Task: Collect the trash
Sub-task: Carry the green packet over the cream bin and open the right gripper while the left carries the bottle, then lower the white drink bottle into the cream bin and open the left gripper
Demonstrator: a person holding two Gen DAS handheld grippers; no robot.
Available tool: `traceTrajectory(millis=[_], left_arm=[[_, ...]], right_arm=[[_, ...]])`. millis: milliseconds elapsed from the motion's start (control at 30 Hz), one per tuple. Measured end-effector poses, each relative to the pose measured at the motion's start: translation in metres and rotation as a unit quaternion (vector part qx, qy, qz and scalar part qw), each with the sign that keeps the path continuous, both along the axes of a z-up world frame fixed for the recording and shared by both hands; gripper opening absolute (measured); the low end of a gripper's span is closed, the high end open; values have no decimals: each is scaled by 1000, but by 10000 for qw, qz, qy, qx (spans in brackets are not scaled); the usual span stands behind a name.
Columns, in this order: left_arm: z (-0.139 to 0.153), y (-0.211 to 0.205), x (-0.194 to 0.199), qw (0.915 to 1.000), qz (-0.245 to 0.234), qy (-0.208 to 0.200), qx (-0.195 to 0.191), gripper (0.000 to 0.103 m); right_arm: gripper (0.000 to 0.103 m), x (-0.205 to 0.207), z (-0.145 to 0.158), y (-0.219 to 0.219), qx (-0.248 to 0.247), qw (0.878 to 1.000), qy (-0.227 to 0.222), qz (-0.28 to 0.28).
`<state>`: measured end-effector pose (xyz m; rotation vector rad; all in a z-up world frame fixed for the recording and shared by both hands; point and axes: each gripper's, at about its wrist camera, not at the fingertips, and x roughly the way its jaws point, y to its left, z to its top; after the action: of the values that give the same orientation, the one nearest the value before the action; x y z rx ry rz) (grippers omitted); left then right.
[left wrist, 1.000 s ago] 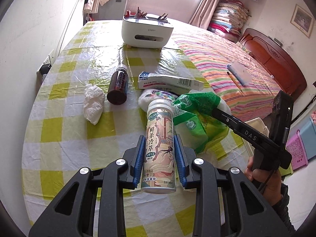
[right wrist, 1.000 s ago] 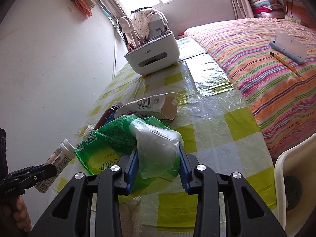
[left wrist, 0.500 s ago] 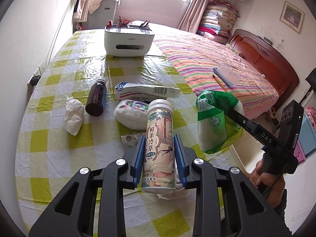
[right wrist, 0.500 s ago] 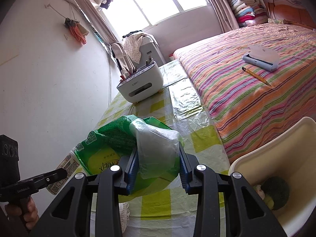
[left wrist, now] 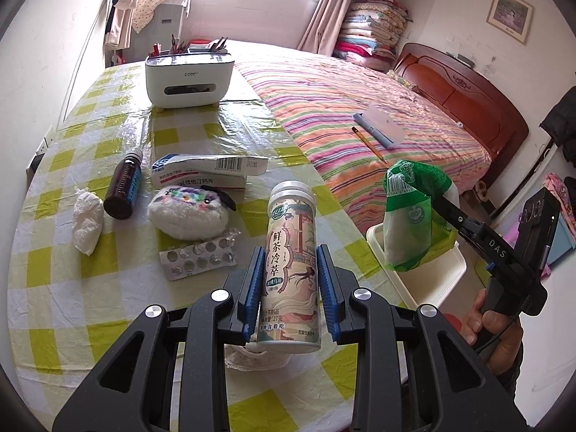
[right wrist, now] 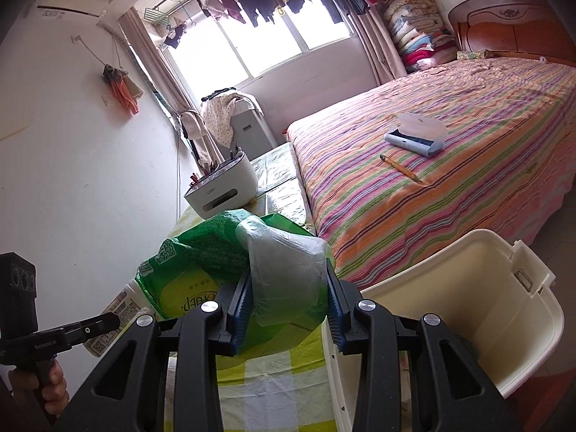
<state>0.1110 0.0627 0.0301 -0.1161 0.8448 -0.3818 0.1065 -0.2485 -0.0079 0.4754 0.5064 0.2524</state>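
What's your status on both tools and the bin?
Left tool shut on tea canister. Right tool shut on green plastic bag, hanging beside the cream bin. Nothing blocking the bin mouth.

One tea bottle (left wrist: 292, 270), one green bag (left wrist: 410, 212), perhaps one bin (right wrist: 468, 309).

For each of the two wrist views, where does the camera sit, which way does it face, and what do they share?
Left wrist: sits behind the left gripper, facing along the checked table toward the window; the gripper is shut on the tea bottle, and the right gripper and its hand show at right.
Right wrist: sits behind the right gripper, at the table edge, facing the window and bed; it is shut on the green bag, with the left gripper at lower left.
Shared: white organizer, cream bin, bag, bottle.
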Motion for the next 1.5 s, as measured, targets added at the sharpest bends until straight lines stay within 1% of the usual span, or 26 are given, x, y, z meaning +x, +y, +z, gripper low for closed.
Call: traceTrajectory(millis=[167, 467, 600, 667, 800, 867, 933, 1000, 1300, 1500], left_arm=[[0, -20, -4, 9998, -196, -94, 45, 28], [0, -49, -11, 9988, -451, -172, 80, 28], [-1, -60, -15, 9977, -614, -240, 160, 28], [-3, -65, -18, 9972, -680, -243, 181, 28], [-6, -74, -22, 9965, -773, -282, 165, 28], [-8, -80, -24, 9958, -844, -303, 183, 28], [-10, -86, -25, 9953, -908, -290, 186, 28], [-11, -90, -26, 9949, -959, -272, 168, 28], [-22, -116, -24, 9931, -1163, -76, 110, 28], [-29, -146, -13, 9914, -1303, 36, 149, 28]], right_arm=[[35, -10, -2, -22, -7, 9997, -44, -237], [35, -33, -2, -55, -411, 9945, -108, -962], [37, -39, -4, -61, -709, 9892, -48, -1281], [37, -40, -6, -63, -748, 9884, -21, -1320], [40, -40, -8, -70, -712, 9881, 6, -1365], [45, -42, -8, -73, -680, 9879, 11, -1396], [54, -42, -9, -76, -645, 9879, 30, -1413], [56, -42, -9, -78, -579, 9878, 46, -1443], [58, -51, -9, -98, -161, 9842, -62, -1761], [58, -55, -7, -105, 24, 9822, -137, -1872]])
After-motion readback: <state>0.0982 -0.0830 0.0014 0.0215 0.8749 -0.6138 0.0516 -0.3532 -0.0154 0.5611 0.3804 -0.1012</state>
